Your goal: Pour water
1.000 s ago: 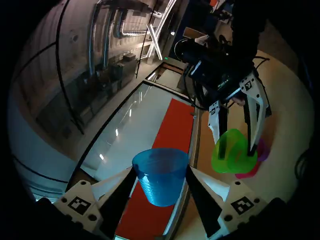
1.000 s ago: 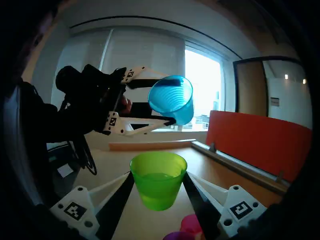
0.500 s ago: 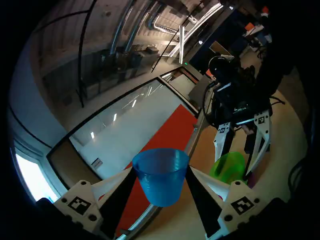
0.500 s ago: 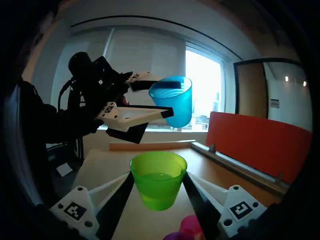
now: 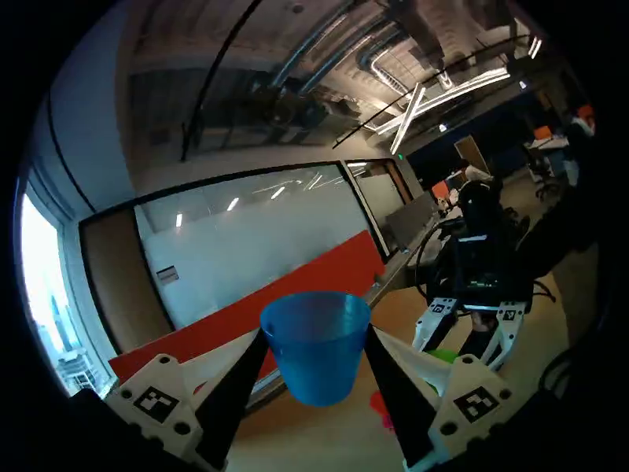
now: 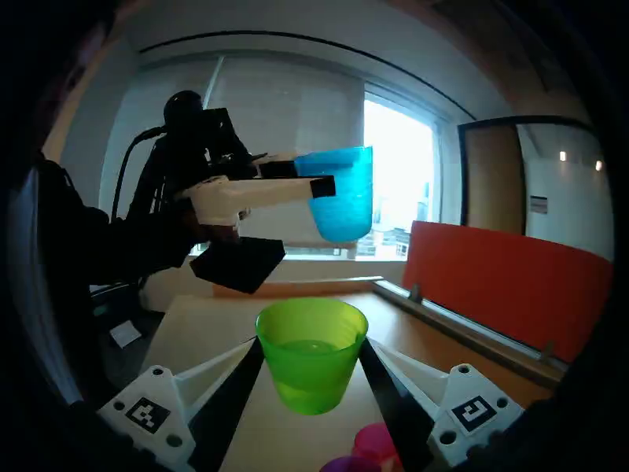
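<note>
The left gripper [image 5: 314, 340] had its two fingers [image 5: 234, 379] clenched on the blue cup [image 5: 314, 362], one pressing each side wall, at the lower centre of the left gripper view. The cup sat upright with its rim level. In the right gripper view the same cup hung in the upper middle of the frame against the bright window [image 6: 397, 169], above and slightly right of the green cup [image 6: 312, 370]. The right gripper [image 6: 312, 350] was grasping that green cup at the lower centre, mouth up, with clear liquid lying in its lower part. At the bottom edge showed the rims of pink cups [image 6: 369, 444]; whether they touched the green cup could not be told. Beneath lay the pale wooden tabletop [image 6: 212, 330], with a red partition [image 6: 511, 283] along its right side in that view. A dark sleeve [image 6: 102, 236] reached in from the left behind the left gripper. In the left gripper view the right gripper stood at the right of the frame, a sliver of green between its fingers.
</note>
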A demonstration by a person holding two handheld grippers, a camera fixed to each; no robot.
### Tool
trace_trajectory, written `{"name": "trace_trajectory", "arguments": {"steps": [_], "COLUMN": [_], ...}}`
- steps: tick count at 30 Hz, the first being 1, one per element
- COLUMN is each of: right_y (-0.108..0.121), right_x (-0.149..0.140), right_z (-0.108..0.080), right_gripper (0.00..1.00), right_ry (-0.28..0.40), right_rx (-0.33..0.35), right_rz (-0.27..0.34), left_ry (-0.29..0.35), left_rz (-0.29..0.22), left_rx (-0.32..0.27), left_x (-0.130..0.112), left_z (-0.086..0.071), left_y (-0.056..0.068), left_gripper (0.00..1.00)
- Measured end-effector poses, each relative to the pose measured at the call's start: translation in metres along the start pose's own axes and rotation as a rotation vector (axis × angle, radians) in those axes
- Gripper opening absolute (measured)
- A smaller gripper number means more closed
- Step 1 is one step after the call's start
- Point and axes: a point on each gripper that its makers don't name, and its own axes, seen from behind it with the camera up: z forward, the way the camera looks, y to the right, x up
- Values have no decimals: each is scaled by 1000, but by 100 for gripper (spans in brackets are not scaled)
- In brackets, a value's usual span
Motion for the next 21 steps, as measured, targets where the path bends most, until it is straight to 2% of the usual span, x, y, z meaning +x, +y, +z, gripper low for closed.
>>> {"name": "trace_trajectory", "arguments": {"steps": [6,14,21], "right_y": [1,3,4], "right_x": [2,2,2], "right_z": [-1,-2,-3], "right_gripper": [88,88,88], "right_ry": [4,6,8], "right_rx": [-4,-11,-14], "right_rz": [-3,-2,1], "left_ry": [-19,-35,-61], "left_rz": [-113,-238,-275], "left_rx": [-1,-25,-38], "left_x": [-4,-7,-12], "left_z": [1,3,2], "left_y": [-4,3,6], "left_gripper": [85,85,85]}}
